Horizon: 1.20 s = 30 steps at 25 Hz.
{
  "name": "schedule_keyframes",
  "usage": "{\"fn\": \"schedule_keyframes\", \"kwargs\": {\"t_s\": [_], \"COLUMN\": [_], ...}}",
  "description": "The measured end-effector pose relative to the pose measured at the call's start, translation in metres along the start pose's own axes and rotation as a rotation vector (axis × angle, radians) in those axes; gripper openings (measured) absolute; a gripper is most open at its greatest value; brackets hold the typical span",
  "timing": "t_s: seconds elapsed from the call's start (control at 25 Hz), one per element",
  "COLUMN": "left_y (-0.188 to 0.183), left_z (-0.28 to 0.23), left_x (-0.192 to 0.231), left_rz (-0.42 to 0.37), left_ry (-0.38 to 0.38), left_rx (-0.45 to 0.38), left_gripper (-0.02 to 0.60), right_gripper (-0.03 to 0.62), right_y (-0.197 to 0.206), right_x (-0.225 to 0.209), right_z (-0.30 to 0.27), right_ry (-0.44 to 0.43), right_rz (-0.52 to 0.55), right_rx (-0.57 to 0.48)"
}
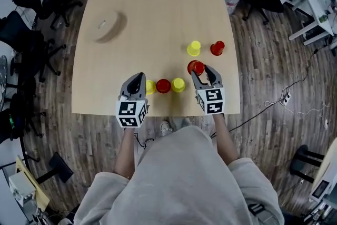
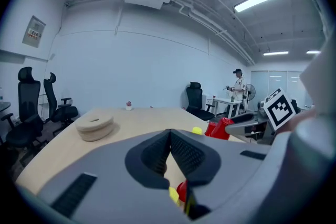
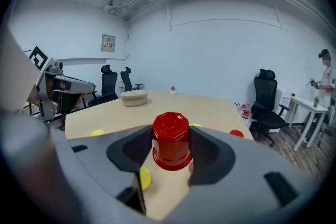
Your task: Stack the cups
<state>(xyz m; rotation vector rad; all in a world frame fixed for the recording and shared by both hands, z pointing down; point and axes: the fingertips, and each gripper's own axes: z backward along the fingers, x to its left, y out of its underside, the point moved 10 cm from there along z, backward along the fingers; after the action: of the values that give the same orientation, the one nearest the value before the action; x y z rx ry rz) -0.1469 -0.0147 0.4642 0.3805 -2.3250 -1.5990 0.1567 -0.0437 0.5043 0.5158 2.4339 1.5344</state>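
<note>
Red cup (image 3: 171, 140) pinched in right hand-held gripper (image 1: 201, 70), probably mid-carry; next, centre it over front-edge yellow cup (image 1: 178, 84). Left hand-held gripper (image 1: 138, 77) closed, empty.

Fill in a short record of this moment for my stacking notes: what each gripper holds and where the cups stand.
right tongs: closed on the held red cup
held red cup: upside down, apparently clear of the table
left tongs: shut, nothing between them
row of three cups: yellow, red, yellow, side by side near the table's front edge
far yellow cup: standing alone, farther back
far red cup: to its right, apart from it
</note>
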Motion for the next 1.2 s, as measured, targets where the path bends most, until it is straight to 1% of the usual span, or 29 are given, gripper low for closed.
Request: {"fn": "schedule_keyframes", "kwargs": {"t_s": [0.32,0.56,0.84,1.2], "left_y": [0.008,0.017,0.027,0.03], "left_z": [0.038,0.066,0.086,0.09], "left_x": [0.023,0.04,0.05,0.052], "left_rz": [0.032,0.058,0.084,0.098], "left_ry": [-0.099,-0.163,-0.212,-0.23], "left_rx": [-0.017,-0.022,-0.022,-0.015], "left_gripper": [0.012,0.012,0.012,0.012], "right_gripper": [0.218,0.218,0.218,0.219], "right_y": [-0.023,-0.025,-0.011,-0.001], "right_x": [0.076,0.132,0.156,0.168], "right_z": [-0.027,-0.039,-0.048,-0.058], "right_ry": [-0.214,-0.345,-0.41,-0.441], "right_rz": [0.077,0.134,0.162,0.172], "right_rx": [-0.016,0.002,0.069,0.129]}}
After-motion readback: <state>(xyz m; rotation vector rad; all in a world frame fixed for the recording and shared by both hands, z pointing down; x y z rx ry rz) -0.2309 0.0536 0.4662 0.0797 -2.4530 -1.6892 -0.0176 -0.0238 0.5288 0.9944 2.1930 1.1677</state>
